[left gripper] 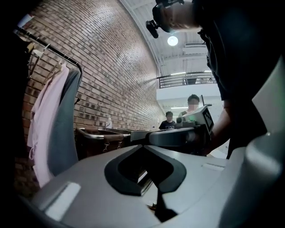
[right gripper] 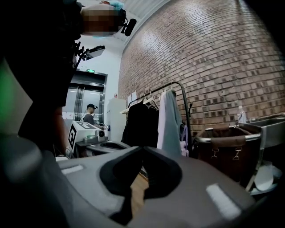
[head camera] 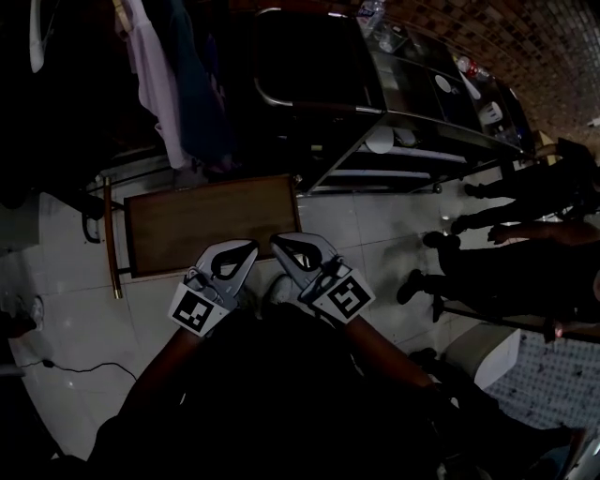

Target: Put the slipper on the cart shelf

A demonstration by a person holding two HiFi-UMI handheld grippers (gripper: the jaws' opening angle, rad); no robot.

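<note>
The left tongs (head camera: 246, 247) and the right tongs (head camera: 281, 244) are held side by side, close to the person's body. Each pair of jaws is closed tip to tip, and nothing is gripped. A pale shape (head camera: 278, 289) is seen on the tiled floor (head camera: 375, 220), just below and between the two tongs. It may be the slipper, though the dim head view does not settle it. The brown cart shelf (head camera: 211, 225) is set low over the floor, just ahead of both tips. Garments (head camera: 155, 75) are hung from a rail above it, ahead and to the left.

A black-and-white square marker is carried on each cube (head camera: 194, 312). A green-lit sign (right gripper: 90, 70), far off to the left of the right tongs, is too small to be read.

A brown bin (right gripper: 225, 144) with a metal rim and buckled straps is placed ahead and to the right of the right tongs; its contents are hidden. Further right, bottles (head camera: 373, 17) are stood on a steel bench (head camera: 422, 89), and a white dish (head camera: 380, 141) is kept on its lower shelf.
</note>
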